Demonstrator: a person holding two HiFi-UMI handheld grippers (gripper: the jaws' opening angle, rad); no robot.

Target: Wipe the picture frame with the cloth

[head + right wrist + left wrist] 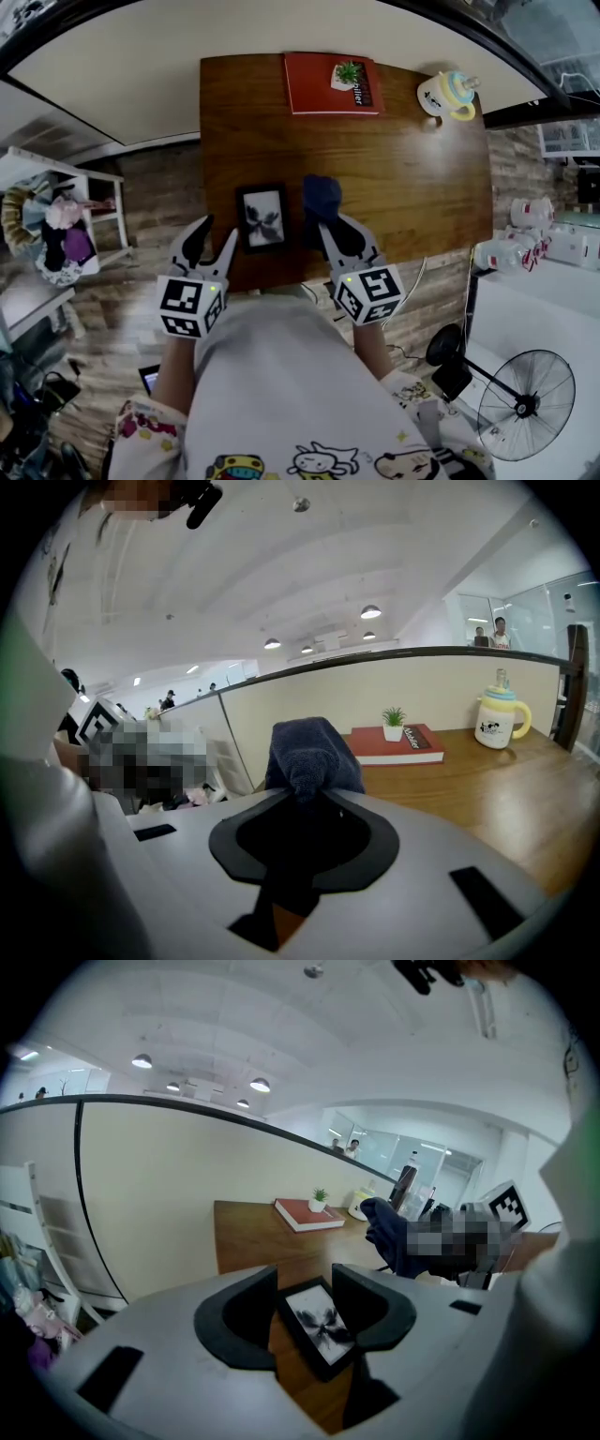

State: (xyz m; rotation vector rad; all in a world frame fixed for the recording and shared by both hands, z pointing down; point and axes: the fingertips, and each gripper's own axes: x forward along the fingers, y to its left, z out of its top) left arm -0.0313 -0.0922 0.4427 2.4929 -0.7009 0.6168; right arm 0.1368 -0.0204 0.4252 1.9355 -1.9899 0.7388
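Bright, even indoor light from round ceiling lamps (pixel 370 612), visible high up in both gripper views. Soft, faint shadows only; mild sheen along the wooden table (pixel 525 789). Heavy fisheye bending in all three views, straight lines curved, corners black. Nearest foreground in the gripper views large and slightly soft. Sharp at the head view's centre, smeared toward its rim.

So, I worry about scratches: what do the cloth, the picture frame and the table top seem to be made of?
The cloth: dark blue terry or microfibre, judging by its fuzzy nap and soft folds. The picture frame: black, matte, plastic or painted wood; cannot tell which. The table top: brown wood or wood veneer, visible grain, slight sheen.
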